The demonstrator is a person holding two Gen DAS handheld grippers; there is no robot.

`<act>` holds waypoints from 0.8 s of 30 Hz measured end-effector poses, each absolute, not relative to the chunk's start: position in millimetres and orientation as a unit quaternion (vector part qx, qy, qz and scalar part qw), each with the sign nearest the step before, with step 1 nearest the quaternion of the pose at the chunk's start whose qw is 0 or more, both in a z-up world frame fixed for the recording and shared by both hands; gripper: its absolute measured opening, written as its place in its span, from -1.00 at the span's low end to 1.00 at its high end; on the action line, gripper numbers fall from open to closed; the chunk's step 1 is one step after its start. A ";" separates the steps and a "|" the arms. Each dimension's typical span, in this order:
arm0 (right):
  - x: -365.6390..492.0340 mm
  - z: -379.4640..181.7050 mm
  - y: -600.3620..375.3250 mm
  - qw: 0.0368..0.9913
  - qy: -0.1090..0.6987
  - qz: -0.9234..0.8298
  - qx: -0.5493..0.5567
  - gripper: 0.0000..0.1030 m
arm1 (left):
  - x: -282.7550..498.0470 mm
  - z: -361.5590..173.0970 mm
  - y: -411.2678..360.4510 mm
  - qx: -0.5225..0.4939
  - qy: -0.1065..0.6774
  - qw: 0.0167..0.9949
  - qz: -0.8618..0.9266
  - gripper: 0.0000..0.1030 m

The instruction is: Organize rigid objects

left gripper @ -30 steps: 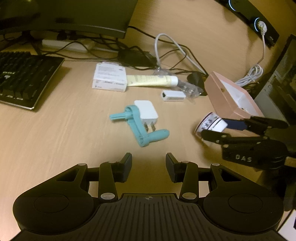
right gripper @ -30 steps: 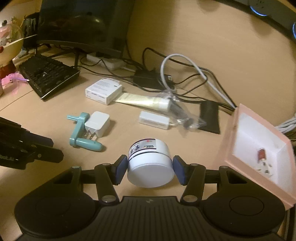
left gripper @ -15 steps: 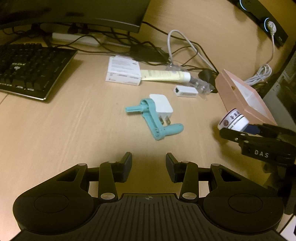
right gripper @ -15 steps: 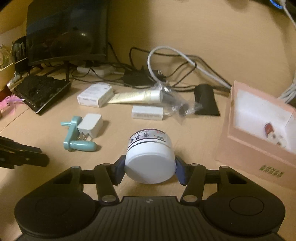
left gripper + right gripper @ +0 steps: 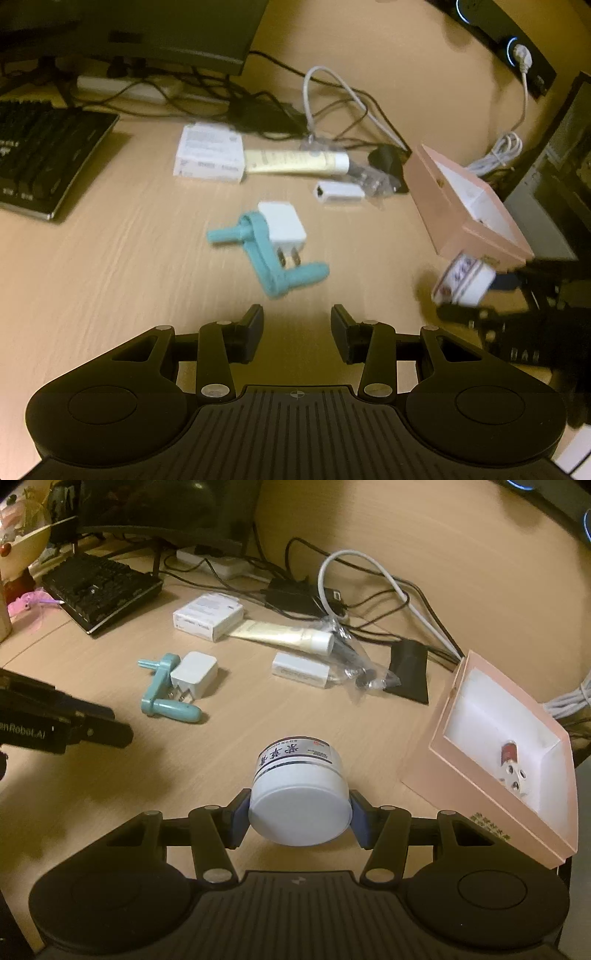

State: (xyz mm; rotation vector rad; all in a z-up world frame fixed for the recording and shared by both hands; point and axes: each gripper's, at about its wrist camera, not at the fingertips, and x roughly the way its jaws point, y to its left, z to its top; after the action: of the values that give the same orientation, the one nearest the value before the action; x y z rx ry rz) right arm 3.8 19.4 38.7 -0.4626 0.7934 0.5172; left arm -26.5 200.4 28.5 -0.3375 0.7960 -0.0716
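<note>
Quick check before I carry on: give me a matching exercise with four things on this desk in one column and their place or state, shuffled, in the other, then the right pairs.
Things:
1. white jar
2. white charger
3. pink box
4. left gripper

Places or states:
A. open, nothing between its fingers
B. lying against the teal crank handle
C. clamped in the right gripper
D. open-topped, a small red-capped item inside

Pairs: 1-C, 2-B, 3-D, 4-A
</note>
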 end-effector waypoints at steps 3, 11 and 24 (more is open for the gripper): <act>1.1 37.3 20.3 0.863 0.383 0.240 -0.225 0.05 | -11.1 31.9 200.9 -0.162 0.371 0.914 -0.010 -0.14; -13.0 39.1 19.2 0.860 0.375 0.238 -0.251 0.05 | 19.7 27.2 204.1 -0.110 0.386 0.916 0.014 -0.62; -26.8 26.5 7.1 0.852 0.394 0.228 -0.259 0.07 | -10.2 30.9 214.5 -0.098 0.402 0.910 -0.029 -0.72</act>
State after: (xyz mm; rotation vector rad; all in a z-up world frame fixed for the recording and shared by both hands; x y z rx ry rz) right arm -26.8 7.1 26.6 -0.5455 0.8287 0.4804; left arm -10.2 214.5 30.9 -0.2025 0.8294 -0.0589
